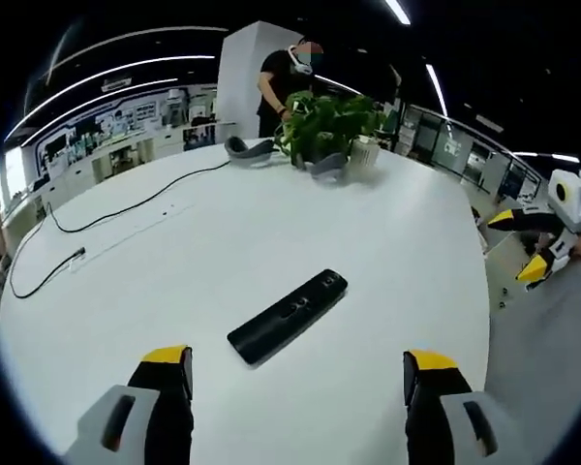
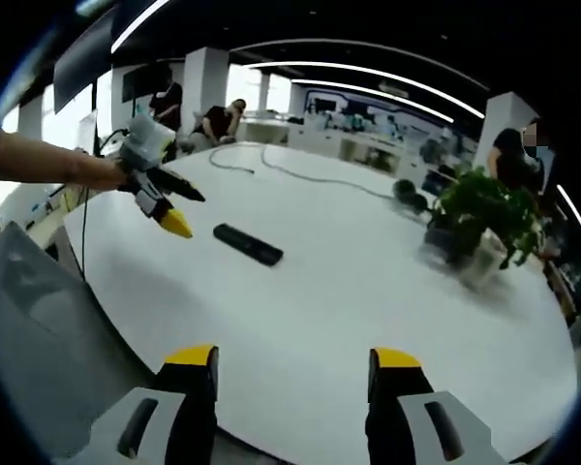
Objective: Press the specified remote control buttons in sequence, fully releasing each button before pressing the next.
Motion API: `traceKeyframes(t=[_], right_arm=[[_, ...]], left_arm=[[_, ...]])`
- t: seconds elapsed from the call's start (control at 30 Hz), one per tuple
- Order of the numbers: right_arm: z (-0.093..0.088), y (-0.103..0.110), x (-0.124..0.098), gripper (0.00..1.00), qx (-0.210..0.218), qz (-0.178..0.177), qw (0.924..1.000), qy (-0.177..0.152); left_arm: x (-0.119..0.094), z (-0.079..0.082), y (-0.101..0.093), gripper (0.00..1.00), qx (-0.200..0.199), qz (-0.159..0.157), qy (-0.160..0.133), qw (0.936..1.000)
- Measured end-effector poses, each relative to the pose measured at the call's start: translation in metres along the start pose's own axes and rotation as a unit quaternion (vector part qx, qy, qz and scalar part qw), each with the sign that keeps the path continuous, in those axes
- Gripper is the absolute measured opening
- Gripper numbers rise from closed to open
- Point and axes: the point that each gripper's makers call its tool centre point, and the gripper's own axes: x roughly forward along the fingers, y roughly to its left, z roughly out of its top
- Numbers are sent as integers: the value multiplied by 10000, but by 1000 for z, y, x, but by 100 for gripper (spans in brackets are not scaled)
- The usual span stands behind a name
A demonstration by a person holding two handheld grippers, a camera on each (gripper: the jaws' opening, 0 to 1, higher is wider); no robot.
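Note:
A long black remote control (image 1: 288, 316) lies flat on the white table (image 1: 397, 242), angled up to the right, just ahead of my left gripper (image 1: 298, 373). The left jaws stand wide open and hold nothing. At the right, off the table's edge, my right gripper (image 1: 552, 228) hangs in the air. In the right gripper view the remote (image 2: 248, 244) lies far ahead on the table (image 2: 368, 281). My right gripper (image 2: 293, 373) is open and holds nothing, near the table's edge. The left gripper (image 2: 160, 199), held by a person's arm, hovers left of the remote.
A potted green plant (image 1: 324, 126) (image 2: 479, 208) stands at the table's far side beside a white cup (image 1: 365, 153) and a grey headset (image 1: 247, 148). A black cable (image 1: 126, 208) runs across the left part. One person (image 1: 286, 77) stands behind the plant. Others (image 2: 218, 121) sit beyond the table.

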Motion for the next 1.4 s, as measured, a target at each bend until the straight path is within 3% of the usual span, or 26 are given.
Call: traceKeyframes(t=[0.17,0.5,0.73,1.1,1.4], right_arm=[[1,0,0,59,22,14,10000,-17],[-1,0,0,58,48,11,10000,15],[-2,-2,0,58,118,-15,9999,24],[-4,-3,0,56,136,-47,9999,68],[-7,-2,2,56,107,-11,9998,145]], left_arm=[[7,-2,-3,95,380,-96,183,9991],[24,2,-2,93,746,-213,461,9959],[35,4,-4,93,720,-292,479,9958],[48,-9,-3,90,927,-394,822,9915],[54,-23,2,89,1604,-442,1272,9778]])
